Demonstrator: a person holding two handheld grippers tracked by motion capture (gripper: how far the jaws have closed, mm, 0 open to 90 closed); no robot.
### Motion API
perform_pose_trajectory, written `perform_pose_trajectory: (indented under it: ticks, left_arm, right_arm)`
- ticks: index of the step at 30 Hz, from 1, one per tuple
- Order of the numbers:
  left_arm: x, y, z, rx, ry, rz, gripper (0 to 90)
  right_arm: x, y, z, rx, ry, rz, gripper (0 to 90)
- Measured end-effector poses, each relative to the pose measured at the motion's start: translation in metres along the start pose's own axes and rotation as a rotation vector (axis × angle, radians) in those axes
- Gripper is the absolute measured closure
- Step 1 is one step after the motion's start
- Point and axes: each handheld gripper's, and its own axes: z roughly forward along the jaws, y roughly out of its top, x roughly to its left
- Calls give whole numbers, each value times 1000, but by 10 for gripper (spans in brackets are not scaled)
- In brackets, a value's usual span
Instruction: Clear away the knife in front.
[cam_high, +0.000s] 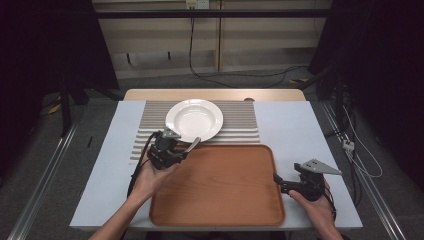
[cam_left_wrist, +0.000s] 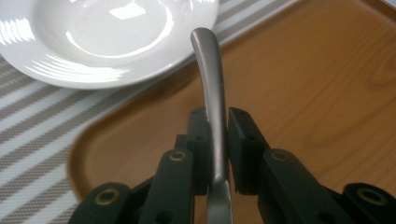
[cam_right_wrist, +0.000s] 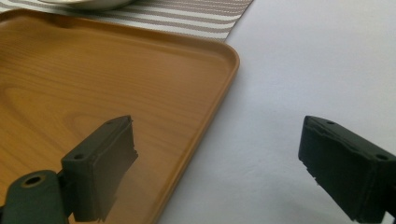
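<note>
Left gripper (cam_left_wrist: 215, 154): nearest element in the left gripper view; its two black jaws are pressed together on a metal utensil handle (cam_left_wrist: 211, 88), pads flat against both sides of the stem.
Metal utensil handle: rises from between the jaws and curves up and slightly left to a rounded tip, which in this view overlaps the near rim of the white plate (cam_left_wrist: 102, 42) (whether tip and rim touch cannot be told). The working end passes below the jaws and is hidden, so the kind of utensil cannot be told.
Handle, high view: a short grey bar (cam_high: 193, 145) projecting from the left gripper (cam_high: 172, 147) toward the right, above the far left corner of the tray, just beside the plate (cam_high: 194, 119).
Wooden tray (cam_high: 220, 185): brown, rounded corners, bare inside; lies on the near half of the white table (cam_high: 295, 130), its far edge against the striped mat (cam_high: 240, 125).
White plate: deep, round, resting on the striped mat beyond the tray.
Right gripper (cam_high: 281, 182): held in the person's right hand (cam_high: 315, 207) at the tray's right edge; jaws spread wide with nothing between them.
Right gripper, own view: the left pad (cam_right_wrist: 109, 163) sits over the tray rim (cam_right_wrist: 219, 93), the right pad (cam_right_wrist: 345, 163) over bare table (well apart from the utensil).
</note>
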Motion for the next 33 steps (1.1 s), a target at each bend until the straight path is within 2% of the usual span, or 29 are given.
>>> perform_pose_trajectory:
  ticks: [4, 7, 9, 17, 19, 20, 22, 28, 33]
  left_arm:
    - [-6, -5, 6, 20, -11, -2, 797]
    - [-6, -7, 6, 25, -23, -4, 797]
    - [-5, -9, 7, 32, -17, -1, 797]
    - [-6, -18, 23, 68, -25, -21, 797]
    - [-5, -18, 26, 81, -26, -15, 797]
    - [-5, -19, 28, 73, -18, -30, 797]
    - [-4, -20, 31, 90, -25, -31, 797]
    - [-11, -22, 34, 106, -34, -10, 797]
    - [-15, -25, 39, 119, -40, -16, 797]
  right_arm:
    - [0, 0, 0, -2, -1, -4, 105]
    - [0, 0, -1, -3, -1, -6, 105]
    - [0, 0, -1, -5, -1, -2, 105]
    - [-1, 0, -4, -9, -3, -5, 105]
    - [-1, 0, -3, -8, -2, -8, 105]
    - [-1, 0, -3, -7, -2, -7, 105]
    - [-1, 0, -3, -7, -1, -8, 105]
    - [-1, -1, -4, -6, -3, -5, 105]
    - [0, 0, -3, -5, -2, -9, 105]
